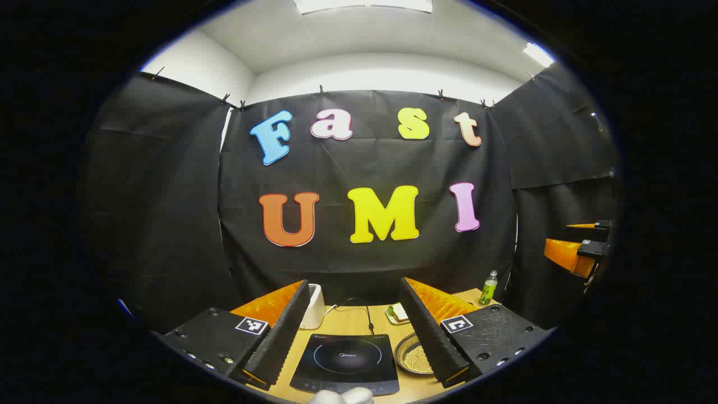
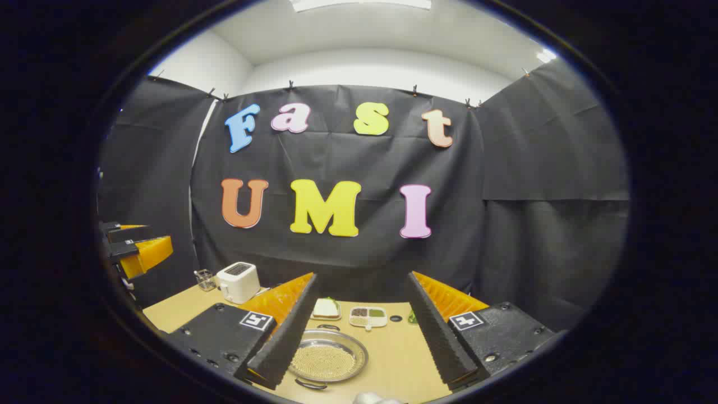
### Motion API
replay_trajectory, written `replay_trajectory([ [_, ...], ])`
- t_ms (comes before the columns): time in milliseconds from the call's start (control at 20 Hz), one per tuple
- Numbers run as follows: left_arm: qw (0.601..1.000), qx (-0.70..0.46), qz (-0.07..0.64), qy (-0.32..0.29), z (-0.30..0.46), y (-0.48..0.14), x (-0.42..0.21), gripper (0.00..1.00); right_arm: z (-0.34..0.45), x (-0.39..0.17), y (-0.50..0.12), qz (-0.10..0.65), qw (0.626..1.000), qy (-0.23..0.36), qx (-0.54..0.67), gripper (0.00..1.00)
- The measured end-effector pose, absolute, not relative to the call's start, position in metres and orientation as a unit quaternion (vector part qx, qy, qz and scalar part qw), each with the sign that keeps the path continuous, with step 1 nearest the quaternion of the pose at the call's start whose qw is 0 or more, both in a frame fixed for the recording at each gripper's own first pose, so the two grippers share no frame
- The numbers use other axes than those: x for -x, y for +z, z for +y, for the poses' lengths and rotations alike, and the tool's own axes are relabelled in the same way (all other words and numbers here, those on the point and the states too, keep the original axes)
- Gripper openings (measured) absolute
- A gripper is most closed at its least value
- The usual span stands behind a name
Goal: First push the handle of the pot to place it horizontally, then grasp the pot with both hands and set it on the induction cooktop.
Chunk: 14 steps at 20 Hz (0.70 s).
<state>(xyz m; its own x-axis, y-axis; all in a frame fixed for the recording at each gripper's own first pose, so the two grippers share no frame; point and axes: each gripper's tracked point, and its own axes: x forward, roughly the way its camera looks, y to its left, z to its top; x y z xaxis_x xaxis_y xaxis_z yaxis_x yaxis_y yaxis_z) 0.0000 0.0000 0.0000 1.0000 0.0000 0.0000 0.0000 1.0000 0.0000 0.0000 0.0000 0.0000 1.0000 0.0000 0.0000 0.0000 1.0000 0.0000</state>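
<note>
A shallow metal pot [image 2: 328, 356] filled with small pale beads stands on the wooden table [image 2: 392, 353]. One loop handle [image 2: 328, 327] points away from me and the other [image 2: 310, 384] points toward me. My right gripper [image 2: 362, 276] hovers open above the table, the pot lying just inside its left finger. In the left gripper view the black induction cooktop [image 1: 345, 362] lies between the open fingers of my left gripper [image 1: 354, 283]. The pot [image 1: 412, 359] sits right of the cooktop, partly hidden behind the right finger. Neither gripper touches anything.
A white toaster [image 2: 238, 280] and a small wire holder [image 2: 205, 279] stand at the back left. A plate with a sandwich [image 2: 325, 308] and a divided tray [image 2: 367, 317] lie behind the pot. A green bottle [image 1: 489, 287] stands at the far right corner.
</note>
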Motion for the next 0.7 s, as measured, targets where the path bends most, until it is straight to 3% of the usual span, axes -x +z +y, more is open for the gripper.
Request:
replay_trajectory([
  [500, 1.0, -0.003, -0.001, 0.005, 0.0045, 0.0007, 0.0045, 0.96, 0.0042, 0.0051, 0.0013, 0.0, 1.0, -0.002, -0.002, 0.97],
  [550, 1.0, -0.003, -0.001, 0.005, 0.0055, 0.0008, 0.0049, 1.0, 0.003, 0.0054, 0.0007, -0.002, 1.0, -0.002, 0.001, 0.96],
  [700, 1.0, -0.004, -0.002, 0.007, 0.0067, 0.0016, 0.0059, 0.96, 0.0097, 0.0051, 0.0008, -0.002, 1.0, 0.004, 0.003, 0.97],
])
